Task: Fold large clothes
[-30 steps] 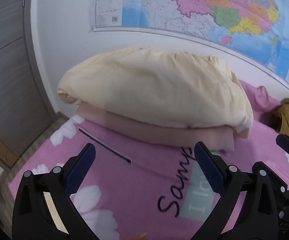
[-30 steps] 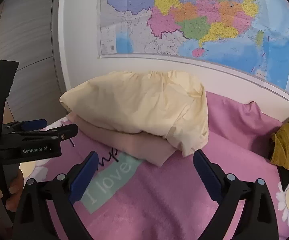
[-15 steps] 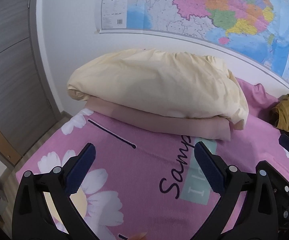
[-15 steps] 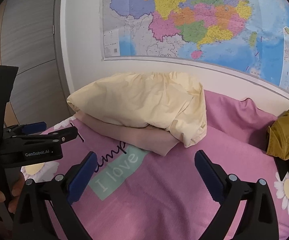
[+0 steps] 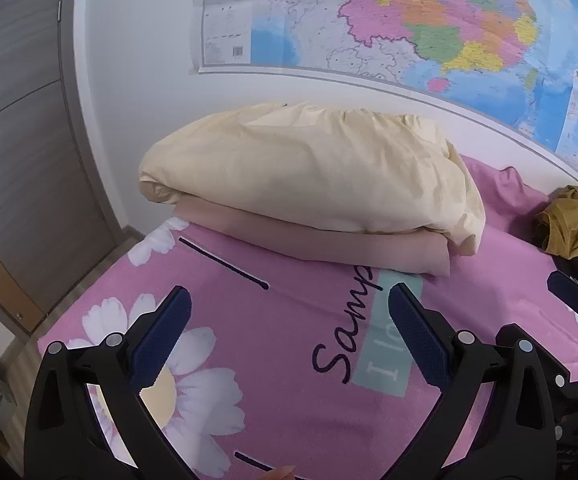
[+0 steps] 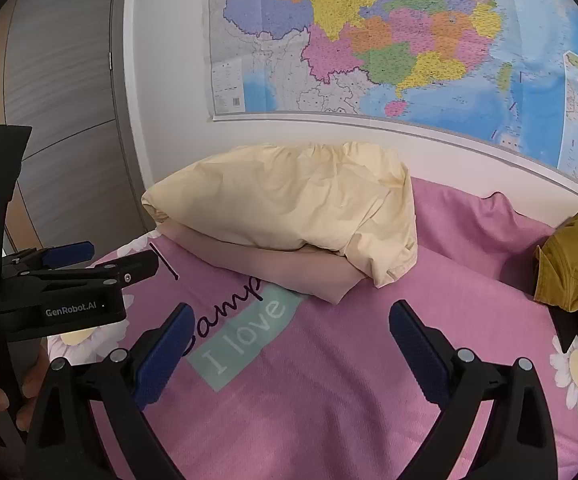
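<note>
Pink bedspread point(image 5: 289, 360) lies bare ahead of both grippers. Stacked cream bedding point(image 5: 313, 172) blocks the far side at the wall. Mustard garment point(image 6: 573, 260) heaped far right.

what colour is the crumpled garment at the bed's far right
Mustard-olive crumpled garment, plain; clearest in the right wrist view.

Bed, bedding and wall map

A cream pillow point(image 5: 309, 168) lies on a folded beige blanket point(image 5: 329, 244) atop the pink flowered bed sheet point(image 6: 329, 380), under a wall map point(image 6: 389, 40).
</note>
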`<state>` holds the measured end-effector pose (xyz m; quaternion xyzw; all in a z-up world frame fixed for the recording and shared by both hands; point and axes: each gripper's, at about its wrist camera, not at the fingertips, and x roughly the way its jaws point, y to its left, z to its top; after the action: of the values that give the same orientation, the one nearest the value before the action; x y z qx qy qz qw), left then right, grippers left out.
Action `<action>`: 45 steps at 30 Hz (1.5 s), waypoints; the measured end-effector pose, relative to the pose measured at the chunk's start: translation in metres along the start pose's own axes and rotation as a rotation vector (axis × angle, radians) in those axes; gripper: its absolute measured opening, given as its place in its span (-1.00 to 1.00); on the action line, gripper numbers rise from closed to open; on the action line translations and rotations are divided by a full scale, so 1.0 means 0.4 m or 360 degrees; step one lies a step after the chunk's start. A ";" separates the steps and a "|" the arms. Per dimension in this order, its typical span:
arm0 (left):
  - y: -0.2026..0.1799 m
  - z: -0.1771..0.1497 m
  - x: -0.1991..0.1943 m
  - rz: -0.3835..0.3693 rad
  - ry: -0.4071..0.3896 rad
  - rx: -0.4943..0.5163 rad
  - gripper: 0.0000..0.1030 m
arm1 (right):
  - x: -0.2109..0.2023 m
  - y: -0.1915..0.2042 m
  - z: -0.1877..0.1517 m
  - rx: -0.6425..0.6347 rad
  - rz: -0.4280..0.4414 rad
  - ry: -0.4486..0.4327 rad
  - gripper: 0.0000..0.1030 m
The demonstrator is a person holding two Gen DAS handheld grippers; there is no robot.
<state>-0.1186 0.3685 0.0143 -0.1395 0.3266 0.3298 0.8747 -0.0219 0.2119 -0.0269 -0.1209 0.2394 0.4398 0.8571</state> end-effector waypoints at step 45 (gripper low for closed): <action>-0.007 -0.028 -0.051 0.0043 -0.0012 0.0031 0.89 | -0.054 0.009 -0.016 0.0034 -0.0014 -0.0051 0.87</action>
<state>-0.1338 0.3514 0.0196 -0.1254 0.3282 0.3390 0.8727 -0.0373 0.1963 -0.0212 -0.1057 0.2298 0.4352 0.8641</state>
